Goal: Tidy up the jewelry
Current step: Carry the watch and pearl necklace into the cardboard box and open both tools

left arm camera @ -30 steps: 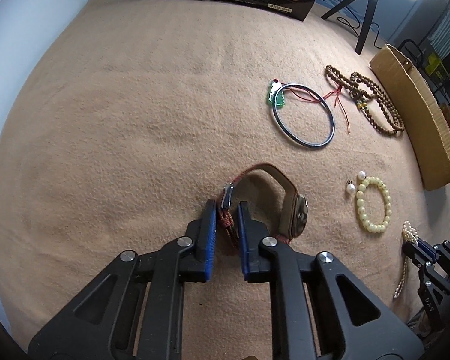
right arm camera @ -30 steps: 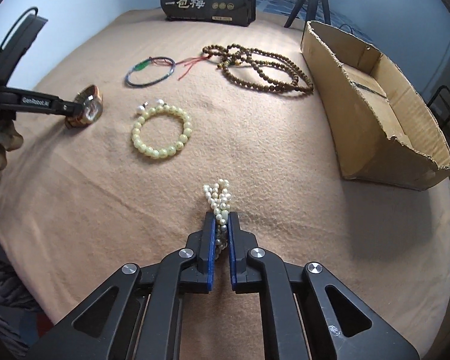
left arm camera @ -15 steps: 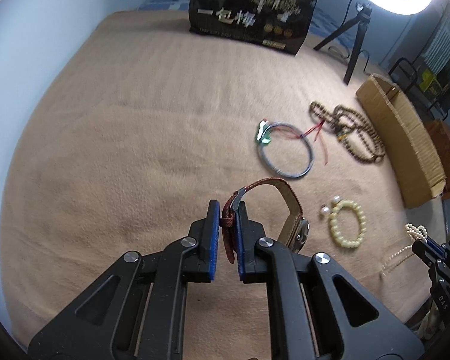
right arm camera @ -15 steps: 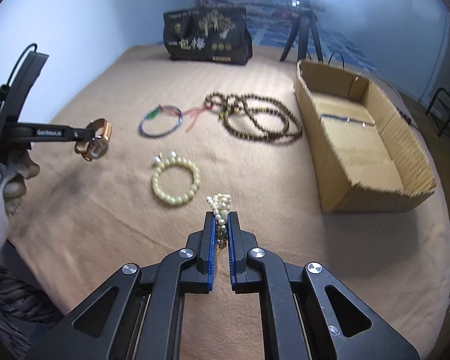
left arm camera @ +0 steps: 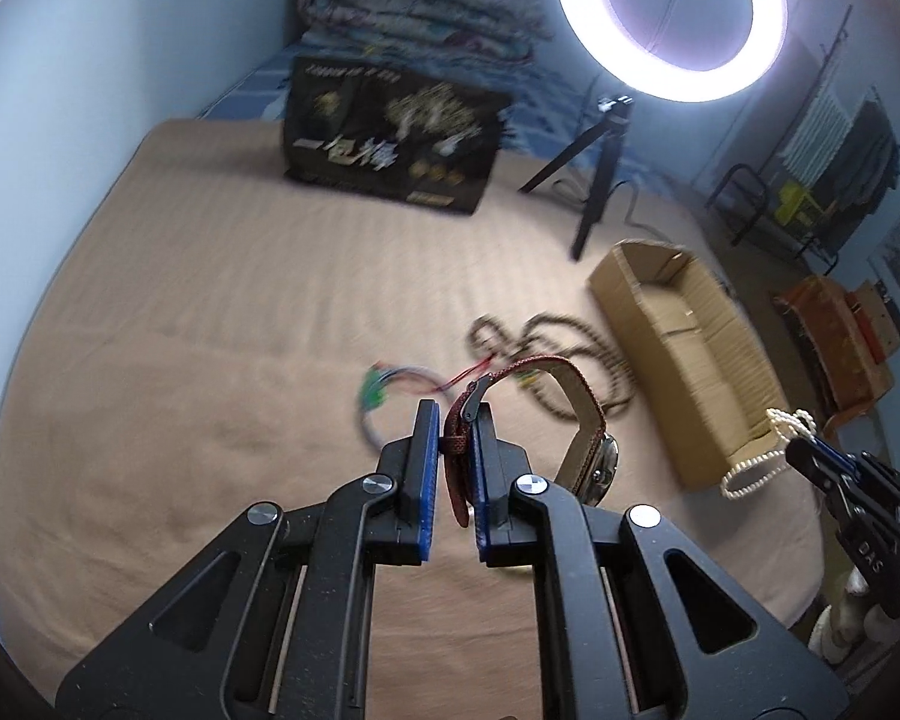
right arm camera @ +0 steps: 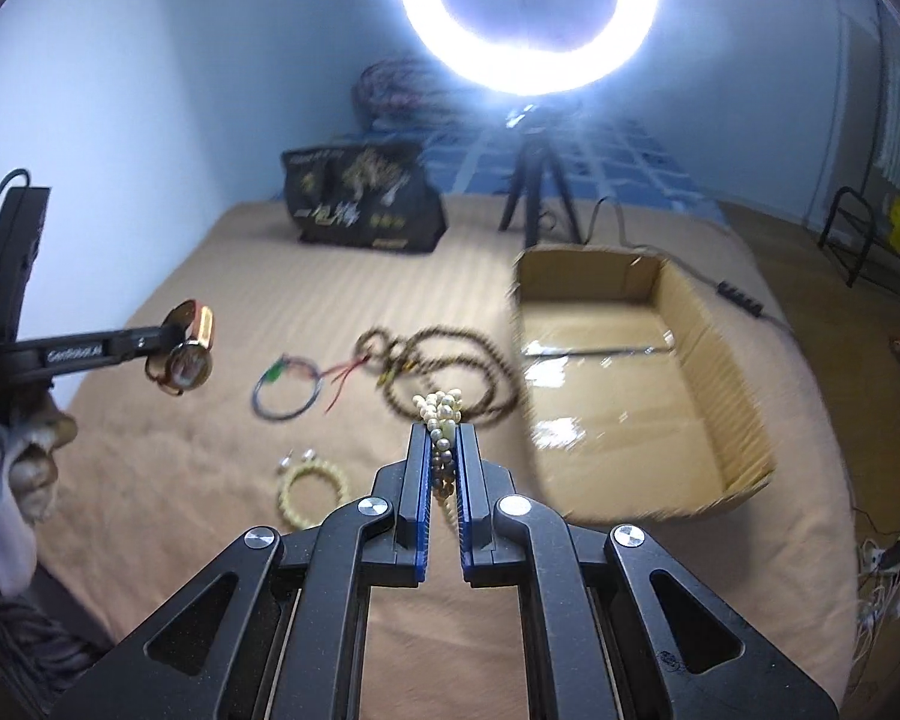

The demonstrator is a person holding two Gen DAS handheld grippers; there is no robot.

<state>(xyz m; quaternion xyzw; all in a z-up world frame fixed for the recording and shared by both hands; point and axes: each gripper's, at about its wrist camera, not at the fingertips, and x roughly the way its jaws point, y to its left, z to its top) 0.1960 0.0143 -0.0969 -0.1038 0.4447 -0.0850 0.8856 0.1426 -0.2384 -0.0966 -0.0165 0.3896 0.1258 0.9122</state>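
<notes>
My left gripper (left arm camera: 453,414) is shut on the red-brown strap of a wristwatch (left arm camera: 588,414), which hangs in the air above the tan blanket; from the right wrist the watch (right arm camera: 189,357) dangles at the far left. A white pearl necklace (right arm camera: 441,414) is pinched in my right gripper (right arm camera: 443,432), also lifted; the left wrist view shows the pearl necklace (left arm camera: 756,462) hanging as a loop at the right. An open cardboard box (right arm camera: 636,360) lies on the blanket just right of the pearls.
On the blanket lie a dark bangle with a green charm (right arm camera: 288,390), brown prayer beads (right arm camera: 450,360) and a yellow bead bracelet (right arm camera: 312,489). At the far end stand a black printed bag (left arm camera: 390,138) and a ring light on a tripod (left arm camera: 669,18).
Both grippers have risen off the blanket with the watch and the pearl necklace in them, and tilted up, so the room, the ring light and the box interior have come into view.
</notes>
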